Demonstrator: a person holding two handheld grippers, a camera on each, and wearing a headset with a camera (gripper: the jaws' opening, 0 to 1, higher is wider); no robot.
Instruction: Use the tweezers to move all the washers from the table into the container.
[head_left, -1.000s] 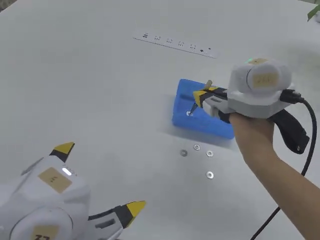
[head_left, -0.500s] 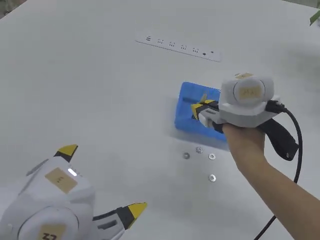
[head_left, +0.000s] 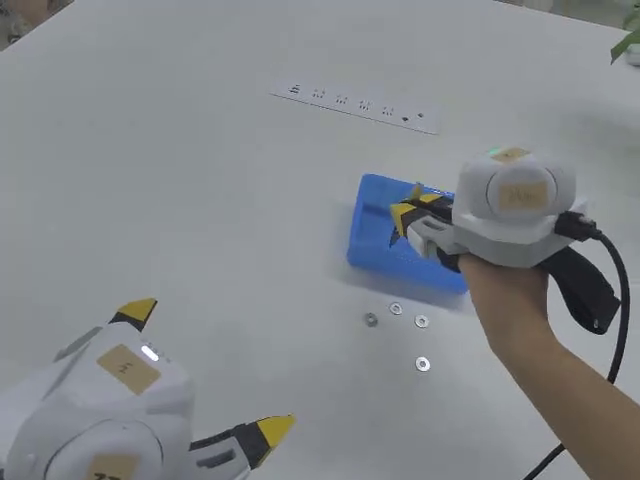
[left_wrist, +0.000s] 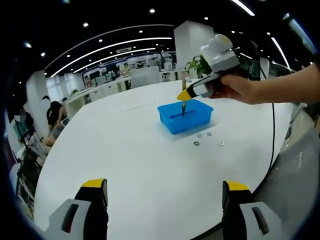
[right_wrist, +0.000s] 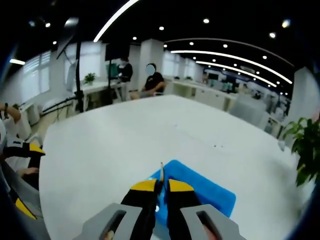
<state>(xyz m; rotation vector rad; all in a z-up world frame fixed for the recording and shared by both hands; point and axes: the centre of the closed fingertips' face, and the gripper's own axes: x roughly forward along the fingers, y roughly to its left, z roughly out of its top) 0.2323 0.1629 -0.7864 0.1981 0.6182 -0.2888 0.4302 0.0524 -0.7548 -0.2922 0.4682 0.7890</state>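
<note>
The container (head_left: 375, 238) sits on the table (head_left: 200, 200). Four washers (head_left: 396, 309) lie just in front of it, and a power strip (head_left: 355, 104) lies well behind it.

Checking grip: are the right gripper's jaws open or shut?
Shut: the right gripper clamps the tweezers, its yellow tips nearly touching.

Probably an open-plan office: desks (right_wrist: 200, 92), ceiling lights (right_wrist: 225, 52).

No legible text or labels.
</note>
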